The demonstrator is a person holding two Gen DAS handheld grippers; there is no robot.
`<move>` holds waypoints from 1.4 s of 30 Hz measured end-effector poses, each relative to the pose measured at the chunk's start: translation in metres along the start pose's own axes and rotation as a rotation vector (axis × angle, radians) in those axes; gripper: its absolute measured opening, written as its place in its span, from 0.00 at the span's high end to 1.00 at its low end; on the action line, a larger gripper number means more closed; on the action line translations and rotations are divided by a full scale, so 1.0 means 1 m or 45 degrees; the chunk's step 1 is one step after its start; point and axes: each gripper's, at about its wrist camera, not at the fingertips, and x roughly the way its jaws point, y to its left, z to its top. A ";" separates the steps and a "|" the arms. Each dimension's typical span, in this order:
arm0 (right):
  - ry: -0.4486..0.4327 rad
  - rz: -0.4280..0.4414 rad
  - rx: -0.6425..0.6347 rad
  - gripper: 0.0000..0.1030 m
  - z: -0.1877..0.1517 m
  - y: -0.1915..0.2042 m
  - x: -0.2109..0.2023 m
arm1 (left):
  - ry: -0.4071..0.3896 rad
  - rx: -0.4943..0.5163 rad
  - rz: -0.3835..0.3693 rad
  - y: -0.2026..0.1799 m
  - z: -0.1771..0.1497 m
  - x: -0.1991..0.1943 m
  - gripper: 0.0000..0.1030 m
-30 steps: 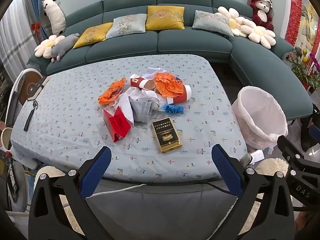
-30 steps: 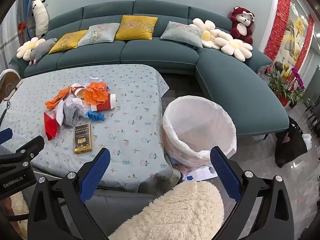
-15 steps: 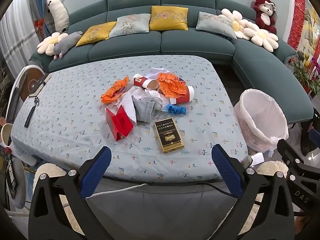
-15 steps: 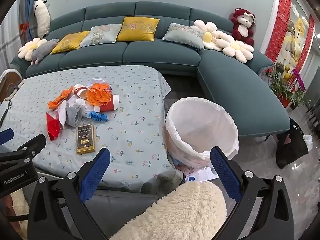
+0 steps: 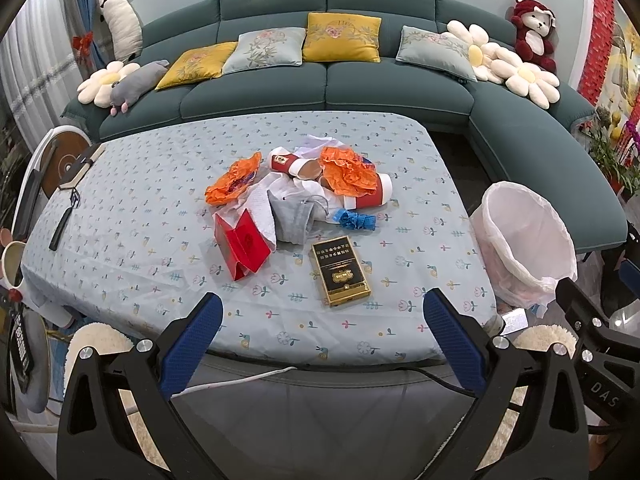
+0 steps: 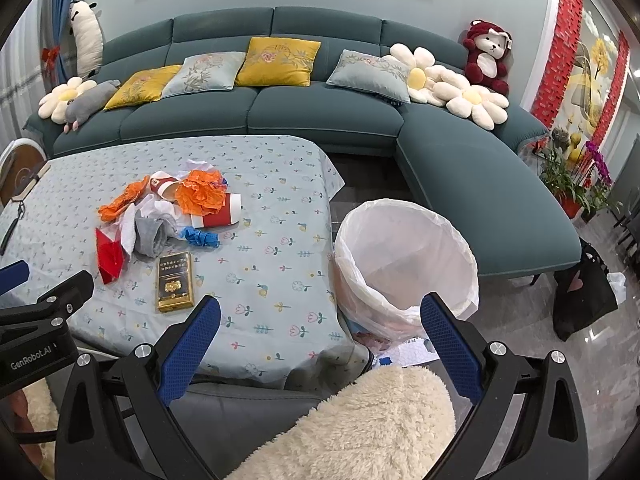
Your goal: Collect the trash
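Behind the table [image 5: 120, 240] a teal sofa [image 5: 280, 92] is curving round, and we are holding both tools over the near edge.
We are keeping the left tool [image 5: 322, 334] and the right tool [image 6: 320, 332] spread wide, gripping nothing. Trash is lying heaped mid-table: orange paper [image 5: 350, 174], a red cup [image 5: 372, 200], a red packet [image 5: 242, 242], with a gold box [image 5: 340, 270] nearer us. Beside the table's right edge a white-lined bin [image 6: 404, 256] is standing on the floor.
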 end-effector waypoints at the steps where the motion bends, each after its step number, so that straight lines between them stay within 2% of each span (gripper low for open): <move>1: 0.000 0.000 0.001 0.07 0.001 0.000 0.000 | 0.000 0.004 0.001 0.000 0.000 0.000 0.07; 27: -0.013 -0.015 0.009 0.07 -0.003 0.001 0.004 | 0.020 0.027 -0.024 -0.008 -0.003 0.000 0.07; 42: -0.034 -0.024 0.003 0.07 -0.007 0.001 0.001 | 0.027 0.024 0.000 -0.005 -0.003 0.002 0.07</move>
